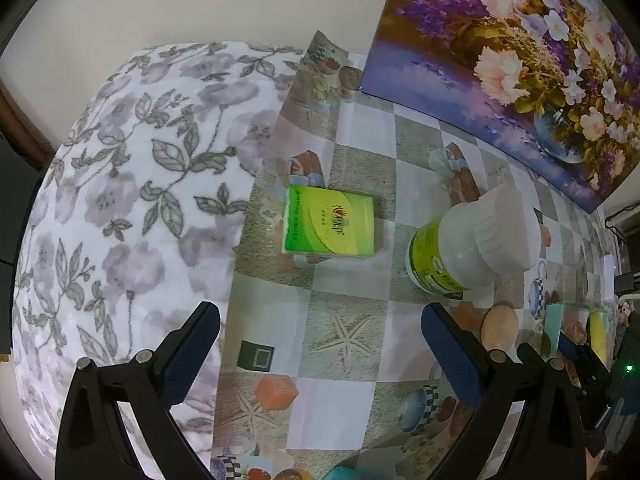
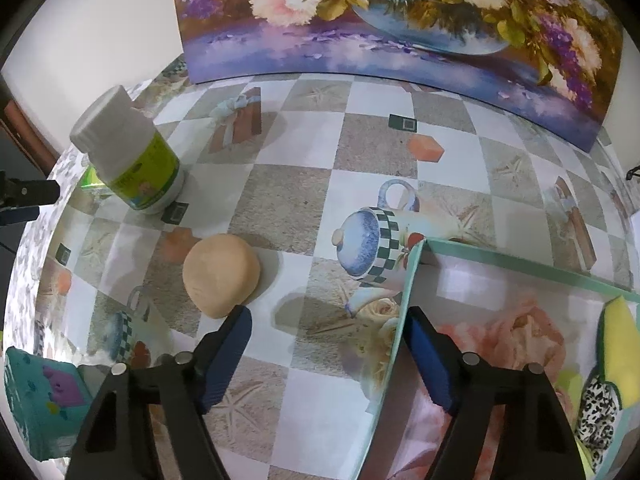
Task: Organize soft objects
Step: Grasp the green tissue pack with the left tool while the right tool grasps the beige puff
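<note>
A green tissue pack [image 1: 330,222] lies flat on the checked tablecloth, ahead of my left gripper [image 1: 320,320], which stands open above bare cloth with nothing between its fingers. A beige round squashy ball [image 2: 220,276] rests just ahead of the left finger [image 2: 232,332] of my right gripper [image 2: 326,316]. That gripper is open and holds nothing. Its right finger [image 2: 420,340] sits at the left rim of a clear tray with a teal edge [image 2: 412,280]. Inside the tray lie a yellow sponge [image 2: 618,352] and a black-and-white patterned cloth [image 2: 598,412].
A white bottle with a green label [image 2: 128,152] stands between the ball and the tissue pack. A floral blanket [image 1: 120,200] covers the table's left side. A flower painting [image 2: 400,20] leans along the back. A teal patterned pack [image 2: 40,392] lies at the near left.
</note>
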Available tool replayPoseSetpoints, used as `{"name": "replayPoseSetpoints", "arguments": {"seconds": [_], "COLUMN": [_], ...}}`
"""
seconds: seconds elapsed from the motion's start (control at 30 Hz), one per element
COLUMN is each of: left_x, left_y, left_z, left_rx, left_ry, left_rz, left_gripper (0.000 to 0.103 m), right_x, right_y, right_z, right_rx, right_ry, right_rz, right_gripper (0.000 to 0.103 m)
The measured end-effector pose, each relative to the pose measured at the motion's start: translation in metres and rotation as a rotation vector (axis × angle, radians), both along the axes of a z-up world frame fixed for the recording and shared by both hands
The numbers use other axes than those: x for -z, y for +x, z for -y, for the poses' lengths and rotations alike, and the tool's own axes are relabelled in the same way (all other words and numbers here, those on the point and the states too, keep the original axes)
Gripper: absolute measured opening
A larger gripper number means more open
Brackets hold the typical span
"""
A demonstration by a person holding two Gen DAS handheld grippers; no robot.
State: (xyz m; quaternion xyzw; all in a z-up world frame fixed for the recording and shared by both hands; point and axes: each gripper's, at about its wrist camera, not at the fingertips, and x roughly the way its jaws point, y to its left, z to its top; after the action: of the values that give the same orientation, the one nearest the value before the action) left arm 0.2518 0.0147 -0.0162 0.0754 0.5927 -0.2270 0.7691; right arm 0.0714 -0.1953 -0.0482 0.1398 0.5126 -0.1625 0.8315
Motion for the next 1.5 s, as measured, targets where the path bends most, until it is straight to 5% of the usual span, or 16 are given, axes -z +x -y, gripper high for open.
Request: {"name": "replayPoseSetpoints", "arguments": {"seconds": [0.2, 0.67, 0.87, 1.07, 1.43, 1.5], "left_x": [-0.002, 0.025, 0.039, 0.049, 0.054, 0.053], "left_y": [0.002, 0.027, 0.027, 0.028, 0.030, 0.031], "left_z": [0.005, 0.030, 0.037, 0.043, 0.044, 0.041], "left_rx": [0.019, -0.021, -0.017, -0.025, -0.035, -0.039], "left_ry": [-0.004, 0.062, 0.082, 0.102, 0.164, 0.160], "left_rz": [0.005, -0.028, -0.044, -0.052, -0.022, -0.026], "left_gripper": [0.101, 0.100, 0.098, 0.090, 0.054, 0.049], "right_x": [0.000, -0.030, -0.043, -0.014, 0.013, 0.013], "right_y": [-0.004, -0.004, 0.004, 0.018, 0.035, 0.036], "right_z": [0.009, 0.006, -0.021, -0.038, -0.060, -0.064], "right_rx": [0.012, -0.015, -0.134, -0.189, -0.230, -0.241], "right_ry": [0.005, -0.083, -0.082, -0.039, -0.088, -0.099], "right_rz": [0.001, 0.042, 0.105, 0.073, 0.025, 0.025], "right_gripper": [0.064, 0.062, 0.062, 0.062, 0.062, 0.054]}}
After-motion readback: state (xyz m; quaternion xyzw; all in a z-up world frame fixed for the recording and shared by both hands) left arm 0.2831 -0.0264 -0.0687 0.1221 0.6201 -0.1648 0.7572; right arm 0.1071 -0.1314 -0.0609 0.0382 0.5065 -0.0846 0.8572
